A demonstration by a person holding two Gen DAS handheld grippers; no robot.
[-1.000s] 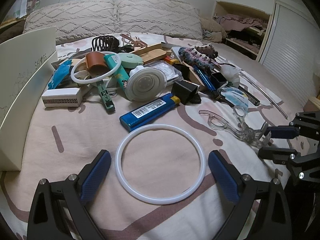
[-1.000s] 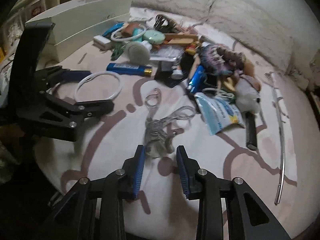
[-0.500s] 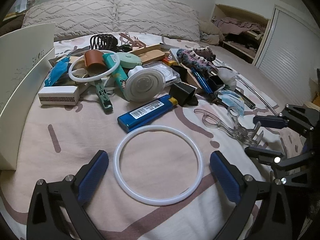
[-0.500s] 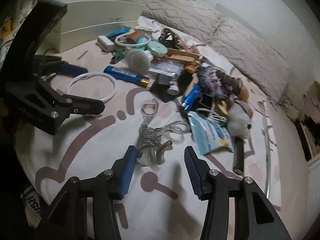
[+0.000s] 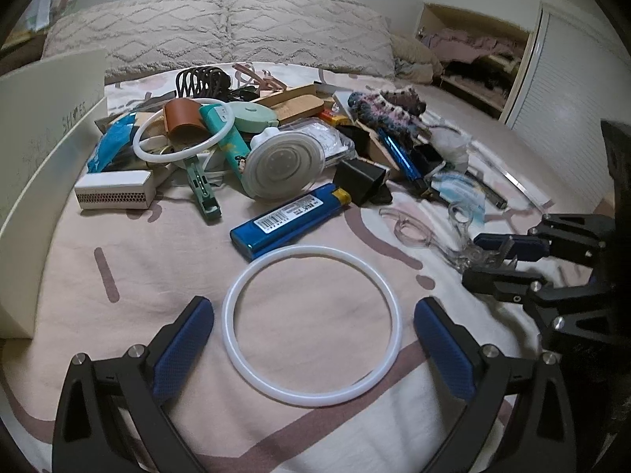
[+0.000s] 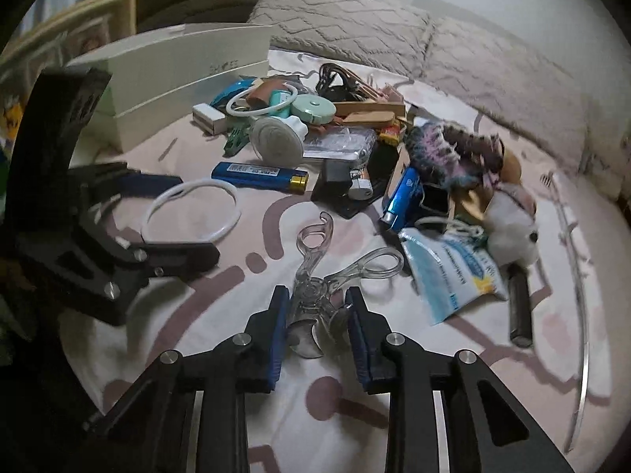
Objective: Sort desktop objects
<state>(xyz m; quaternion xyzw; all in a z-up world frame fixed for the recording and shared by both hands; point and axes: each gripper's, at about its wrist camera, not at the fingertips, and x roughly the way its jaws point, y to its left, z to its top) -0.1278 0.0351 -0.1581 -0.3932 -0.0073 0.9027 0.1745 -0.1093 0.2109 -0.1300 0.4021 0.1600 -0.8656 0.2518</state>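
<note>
**Right hand-held gripper closing on clear eyelash curler**

The eyelash curler [image 6: 315, 283] lay on the bed [image 6: 453, 354], near side, just in front of the pile of clutter, handles pointing away toward the far side. The right hand-held gripper [image 6: 317, 327] was narrow and its jaws were closing, with the curler's head and hinge between the pads [image 6: 278, 335]; firm contact hard to confirm, looked very close or just touching.

Curler likely light, stiff, clear plastic with a metal clamp part; smooth, so probably slippery. Odd shape, could twist in a pinch. Best hold judged to be at the hinge or thick head, not the thin finger loops, which may flex or snap.

The left hand-held gripper [image 5: 313, 351] was wide open, empty, straddling the white ring [image 5: 311, 325] on the bed without touching it. Ring probably light, bendy; pinch its rim at one spot.
</note>
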